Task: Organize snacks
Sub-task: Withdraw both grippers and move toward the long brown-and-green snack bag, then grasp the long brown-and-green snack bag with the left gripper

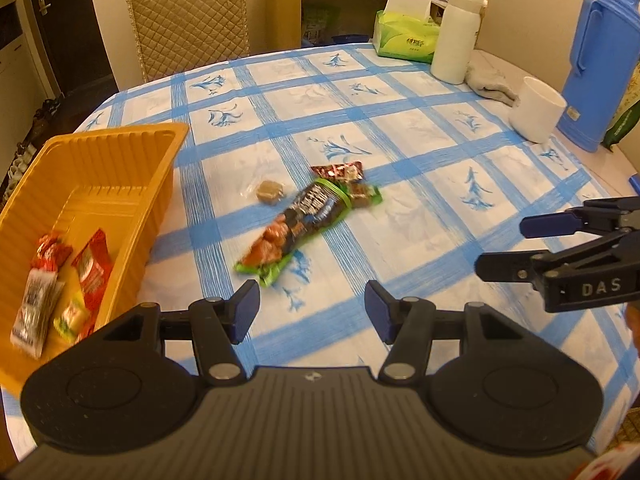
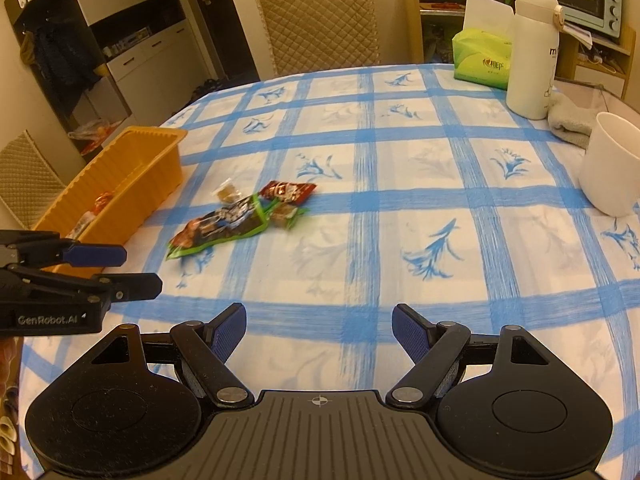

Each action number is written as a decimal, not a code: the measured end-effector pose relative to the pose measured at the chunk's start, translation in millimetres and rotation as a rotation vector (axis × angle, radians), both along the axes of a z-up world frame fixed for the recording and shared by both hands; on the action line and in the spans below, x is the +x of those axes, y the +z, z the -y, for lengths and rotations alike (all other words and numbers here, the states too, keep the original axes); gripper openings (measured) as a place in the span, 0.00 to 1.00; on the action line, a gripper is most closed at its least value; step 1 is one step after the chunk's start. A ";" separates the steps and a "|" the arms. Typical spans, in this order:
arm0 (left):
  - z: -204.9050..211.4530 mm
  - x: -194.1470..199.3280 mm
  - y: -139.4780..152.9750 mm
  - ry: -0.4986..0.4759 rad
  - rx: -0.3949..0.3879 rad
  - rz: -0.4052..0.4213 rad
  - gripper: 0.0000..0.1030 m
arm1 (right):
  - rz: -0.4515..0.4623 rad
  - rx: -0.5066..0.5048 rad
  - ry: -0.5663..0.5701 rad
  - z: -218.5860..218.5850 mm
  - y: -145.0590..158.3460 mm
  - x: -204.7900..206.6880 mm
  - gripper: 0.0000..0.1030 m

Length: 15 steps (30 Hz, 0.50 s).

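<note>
The table (image 1: 400, 128), under a blue-checked cloth, fills both views. At its left edge stands the orange tray (image 1: 100, 148), with a few red and pale packets already lying at its near end. Far right stand a blue jug (image 1: 596, 76), a white flask (image 1: 456, 36), a tissue box (image 1: 404, 36) and a white cup (image 1: 536, 108), well apart from the work.

Mid-table lies the snack pile: a long green-edged bag (image 1: 296, 224), a red packet (image 1: 338, 171) at its far end, a small green-wrapped sweet (image 1: 362, 194) touching it, and a clear-wrapped brown sweet (image 1: 271, 191) just to the left.

The left gripper (image 1: 312, 312) hangs near the bag's near end, jaws wide and empty. The right gripper (image 2: 320, 328) hovers lower right of the pile, also wide and empty.

The risks, as I judge them: the bag overlaps the small sweets, so closing on it may drag or flick them across the cloth. The glossy wrappers could slip from the pads. The tray looks light, so a nudge might shove it towards the table's left edge. The cloth may also bunch under a low finger.

The pile is blurred, so labels are unreadable. How many packets sit in the tray is unclear, since the left gripper's body covers the tray's near corner, and the right view shows only its outer wall.
</note>
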<state>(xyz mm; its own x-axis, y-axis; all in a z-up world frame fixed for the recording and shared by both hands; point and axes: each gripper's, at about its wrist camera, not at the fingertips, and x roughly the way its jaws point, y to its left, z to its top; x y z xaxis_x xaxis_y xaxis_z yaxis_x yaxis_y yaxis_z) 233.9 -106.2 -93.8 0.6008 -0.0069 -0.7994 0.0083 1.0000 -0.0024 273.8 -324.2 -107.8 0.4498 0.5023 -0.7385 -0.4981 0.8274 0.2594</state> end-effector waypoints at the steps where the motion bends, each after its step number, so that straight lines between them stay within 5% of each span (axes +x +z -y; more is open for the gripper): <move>1: -0.6 5.7 -2.5 -0.003 0.008 -0.001 0.54 | 0.001 -0.001 -0.002 -0.3 -1.0 3.2 0.77; 15: -8.7 72.5 -38.6 -0.055 0.082 -0.045 0.53 | -0.020 -0.005 -0.038 -2.5 -18.0 29.3 0.77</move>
<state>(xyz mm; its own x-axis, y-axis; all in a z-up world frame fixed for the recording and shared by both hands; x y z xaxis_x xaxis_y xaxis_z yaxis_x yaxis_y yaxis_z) 306.4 -97.5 -132.4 0.5644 0.0277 -0.8250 0.0646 0.9949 0.0776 303.2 -321.7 -125.8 0.4533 0.4818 -0.7499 -0.4611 0.8468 0.2653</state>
